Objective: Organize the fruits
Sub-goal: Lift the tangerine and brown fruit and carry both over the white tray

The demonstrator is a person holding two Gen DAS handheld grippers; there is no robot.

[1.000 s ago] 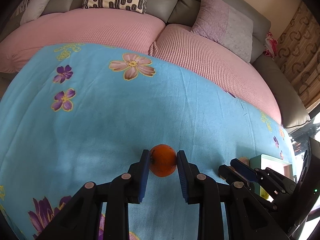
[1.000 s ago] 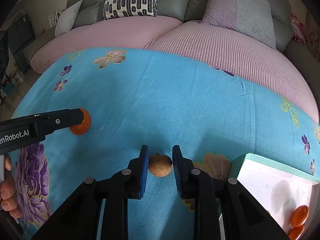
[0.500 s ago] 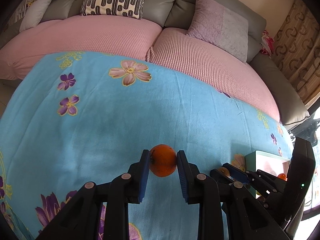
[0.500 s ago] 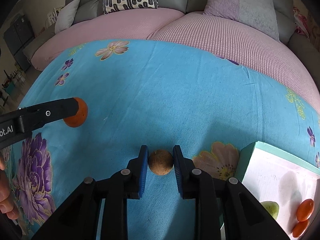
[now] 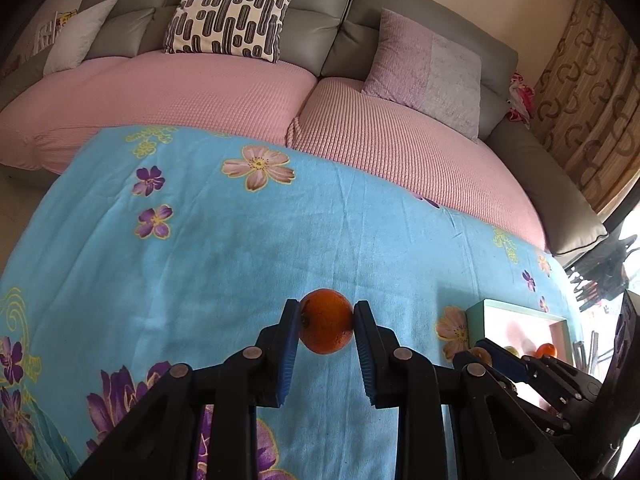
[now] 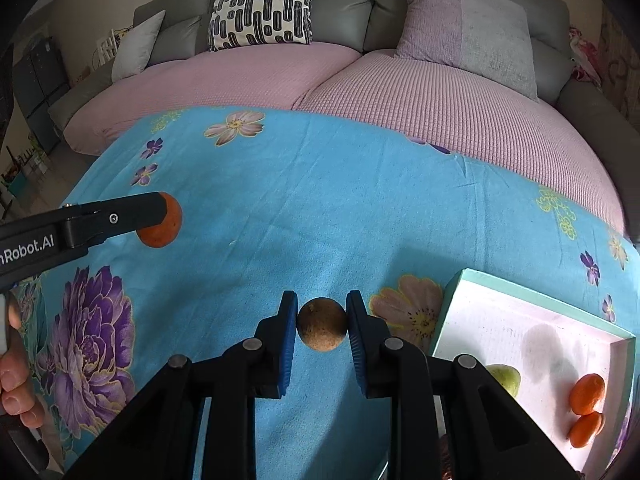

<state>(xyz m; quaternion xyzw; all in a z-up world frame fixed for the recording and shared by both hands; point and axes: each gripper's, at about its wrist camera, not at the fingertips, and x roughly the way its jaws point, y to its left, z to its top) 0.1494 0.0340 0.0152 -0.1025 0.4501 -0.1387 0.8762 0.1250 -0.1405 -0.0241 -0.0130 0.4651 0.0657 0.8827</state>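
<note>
Clearly mid-carry: left gripper (image 5: 326,326) clamped on an orange (image 5: 325,321), right gripper (image 6: 322,322) clamped on a brown round fruit (image 6: 322,323), both lifted above the blue floral cloth (image 6: 320,208). Tray (image 6: 460,280) off to the right, nearer the right gripper. Only the right view showing the tray's contents properly: a green fruit (image 6: 505,378), two small oranges (image 6: 587,408).

Both grippers black plastic: left gripper (image 5: 326,322), right gripper (image 6: 322,322); blue ribbed pads (image 5: 289,354), silver rivets, white "Robot.AI" lettering. Bare fingers (image 6: 16,396) at near-left edge.
</note>
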